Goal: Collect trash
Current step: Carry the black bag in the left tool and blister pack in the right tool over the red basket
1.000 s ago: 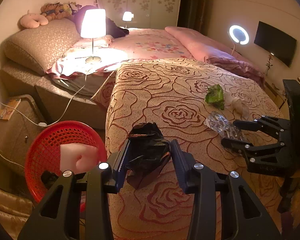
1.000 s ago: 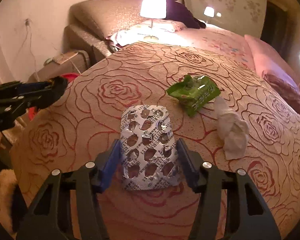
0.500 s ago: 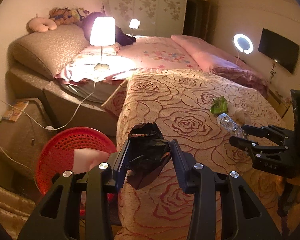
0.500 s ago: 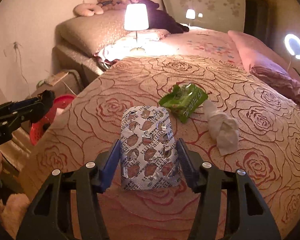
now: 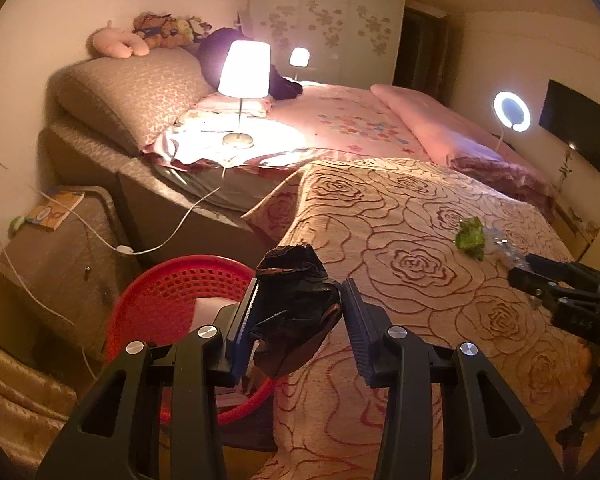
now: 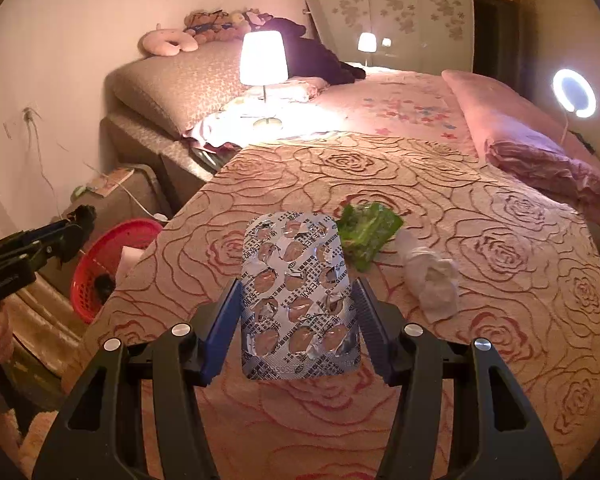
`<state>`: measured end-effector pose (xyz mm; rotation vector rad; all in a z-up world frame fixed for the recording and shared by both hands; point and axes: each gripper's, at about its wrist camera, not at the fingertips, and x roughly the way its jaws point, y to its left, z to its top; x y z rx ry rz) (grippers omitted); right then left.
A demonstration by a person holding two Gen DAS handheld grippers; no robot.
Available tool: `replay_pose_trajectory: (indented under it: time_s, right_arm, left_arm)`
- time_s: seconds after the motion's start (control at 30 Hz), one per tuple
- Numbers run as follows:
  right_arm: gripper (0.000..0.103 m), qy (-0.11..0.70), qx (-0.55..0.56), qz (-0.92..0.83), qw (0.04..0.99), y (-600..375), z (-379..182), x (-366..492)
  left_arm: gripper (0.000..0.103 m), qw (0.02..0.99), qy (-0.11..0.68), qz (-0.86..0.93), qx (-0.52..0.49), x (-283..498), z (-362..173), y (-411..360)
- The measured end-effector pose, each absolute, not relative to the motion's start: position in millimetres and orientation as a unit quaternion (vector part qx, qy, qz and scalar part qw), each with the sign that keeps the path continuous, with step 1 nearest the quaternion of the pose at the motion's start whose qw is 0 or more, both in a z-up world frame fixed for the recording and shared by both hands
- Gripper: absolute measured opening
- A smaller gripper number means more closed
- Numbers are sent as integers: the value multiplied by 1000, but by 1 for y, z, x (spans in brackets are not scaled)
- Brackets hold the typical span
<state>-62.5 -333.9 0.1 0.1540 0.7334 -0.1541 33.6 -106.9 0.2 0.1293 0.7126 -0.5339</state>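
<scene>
You have two grippers, each with one piece of trash between its jaws: one black crumpled bag, one blister pack. Beyond the jaws lie one green wrapper, one white tissue, and one red basket.

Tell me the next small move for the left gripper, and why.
Probably carry the left gripper a little further left until the black bag hangs over the red basket, then open. The bag is clamped but sits at the bed edge, over the basket's right rim, not its middle.
</scene>
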Motion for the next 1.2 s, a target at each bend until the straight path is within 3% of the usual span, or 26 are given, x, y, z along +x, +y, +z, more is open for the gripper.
replay_pose_trajectory:
  time_s: [0.33, 1.2]
  right_arm:
    - [55, 370, 71, -81, 923, -334, -3, -56]
    - [55, 405, 23, 33, 914, -218, -14, 50]
  left_arm:
    - [39, 907, 346, -232, 58, 47, -5, -90]
    - [39, 910, 382, -155, 44, 92, -43, -42]
